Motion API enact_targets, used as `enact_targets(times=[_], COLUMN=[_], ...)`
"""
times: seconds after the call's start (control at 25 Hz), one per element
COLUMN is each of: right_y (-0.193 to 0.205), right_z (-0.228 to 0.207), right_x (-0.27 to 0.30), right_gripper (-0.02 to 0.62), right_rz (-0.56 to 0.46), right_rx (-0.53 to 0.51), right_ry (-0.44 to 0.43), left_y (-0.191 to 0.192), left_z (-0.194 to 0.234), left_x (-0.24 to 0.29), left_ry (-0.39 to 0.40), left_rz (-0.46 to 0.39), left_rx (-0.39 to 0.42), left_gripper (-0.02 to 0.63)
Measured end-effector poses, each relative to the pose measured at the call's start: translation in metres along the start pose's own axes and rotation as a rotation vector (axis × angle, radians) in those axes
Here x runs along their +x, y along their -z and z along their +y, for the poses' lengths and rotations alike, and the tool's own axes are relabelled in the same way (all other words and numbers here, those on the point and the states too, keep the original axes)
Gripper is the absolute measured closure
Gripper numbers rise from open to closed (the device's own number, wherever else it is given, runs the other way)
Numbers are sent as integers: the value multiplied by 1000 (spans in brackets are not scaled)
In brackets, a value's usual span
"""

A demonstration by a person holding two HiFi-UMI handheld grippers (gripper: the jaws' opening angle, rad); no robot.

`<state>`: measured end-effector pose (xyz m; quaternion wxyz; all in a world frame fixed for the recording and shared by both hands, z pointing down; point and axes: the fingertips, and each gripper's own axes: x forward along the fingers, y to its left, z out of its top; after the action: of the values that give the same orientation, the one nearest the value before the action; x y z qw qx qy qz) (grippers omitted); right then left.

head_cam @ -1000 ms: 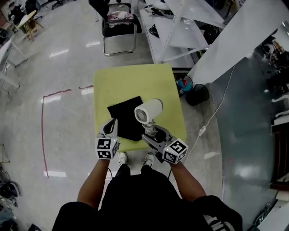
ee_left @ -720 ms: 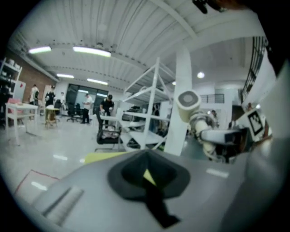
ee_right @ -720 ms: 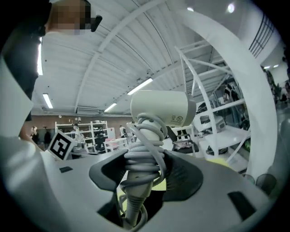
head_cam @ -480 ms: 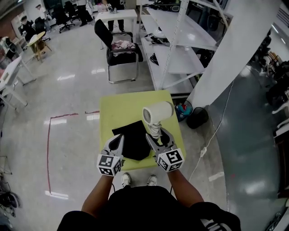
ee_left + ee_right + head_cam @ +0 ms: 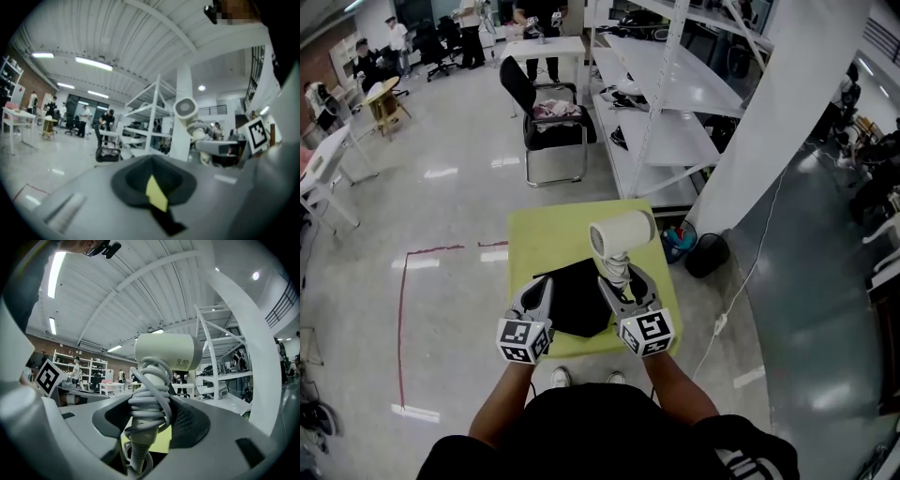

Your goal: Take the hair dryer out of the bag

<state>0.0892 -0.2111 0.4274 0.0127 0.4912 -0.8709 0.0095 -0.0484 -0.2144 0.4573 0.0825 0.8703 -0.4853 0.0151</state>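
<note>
Hair dryer (image 5: 622,234): up it comes! A second ago it sat low beside the bag; now it is raised over the far right of the table (image 5: 546,234).
Right gripper (image 5: 622,278): lifted and rolled, so the handle stands more upright.
Left gripper (image 5: 542,287): lifted too, and drawn in toward the bag's left edge.
Bag (image 5: 577,300): it was a flat square; now it looks rounder and bunched between the two grippers.

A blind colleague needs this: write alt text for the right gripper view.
The right tongs are shut on the cord-wrapped handle of a cream-white plastic hair dryer, held upright with its barrel crosswise above them. Behind stand white metal shelves under a ribbed white ceiling with strip lights.
</note>
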Motion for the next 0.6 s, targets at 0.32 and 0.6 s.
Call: enact_targets(times=[0.32, 0.6], right_y=[-10, -11], right_z=[-4, -4], right_x=[-1, -1], right_gripper=[362, 362], right_rz=[-9, -8], right_rx=[-36, -44], right_ry=[12, 6], left_y=[-14, -19], left_z=[-1, -6], left_x=[-3, -2], left_ry=[-19, -22], left_rz=[-22, -31], left_rx=[30, 44], left_gripper=[600, 600])
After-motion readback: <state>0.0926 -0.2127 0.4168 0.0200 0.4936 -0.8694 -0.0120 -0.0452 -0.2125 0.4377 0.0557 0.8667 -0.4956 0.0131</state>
